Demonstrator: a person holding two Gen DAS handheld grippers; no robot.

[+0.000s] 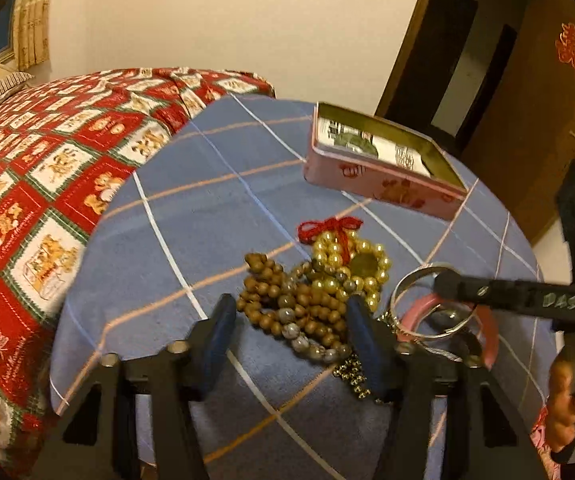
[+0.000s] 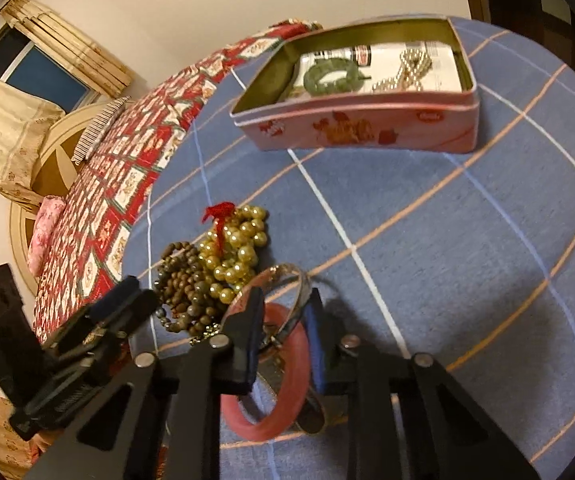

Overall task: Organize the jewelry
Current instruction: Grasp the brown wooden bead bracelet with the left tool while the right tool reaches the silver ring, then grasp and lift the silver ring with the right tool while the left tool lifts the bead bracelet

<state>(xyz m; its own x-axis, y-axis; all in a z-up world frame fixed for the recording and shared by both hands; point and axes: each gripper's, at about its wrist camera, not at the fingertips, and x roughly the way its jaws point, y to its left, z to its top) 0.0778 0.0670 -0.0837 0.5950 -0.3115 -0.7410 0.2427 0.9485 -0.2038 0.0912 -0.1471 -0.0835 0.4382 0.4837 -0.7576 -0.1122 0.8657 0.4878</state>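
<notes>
- Jewelry lies in a small heap on the desk [image 2: 447, 220], which has a blue cloth with white and orange lines; the pink tin [image 2: 367, 128] stands open further back, well apart from the heap.
- Inside the tin I see a green bangle [image 2: 329, 76] and a string of pearls [image 2: 405, 70] on a printed paper, so part of the sorting looks already done.
- Right gripper [image 2: 283, 320] has its fingers narrowly apart around the thin silver bangle [image 2: 301, 292], and they seem to pinch its rim; the bangle looks tilted, one side lifted.
- Left gripper [image 1: 291, 320] hangs wide open over the brown wooden beads [image 1: 287, 300] and grips nothing.
- Risk, in my judgement: the silver bangle is hard, smooth and round, so it may slide out from the flat pads.
- It rests over the thick pink bangle [image 2: 283, 412], which may be dragged or pushed off the near edge.
- Gold beads [image 1: 347, 260] with a red yarn bow, the wooden beads and a fine chain lie tangled together; lifting one may pull the others.
</notes>
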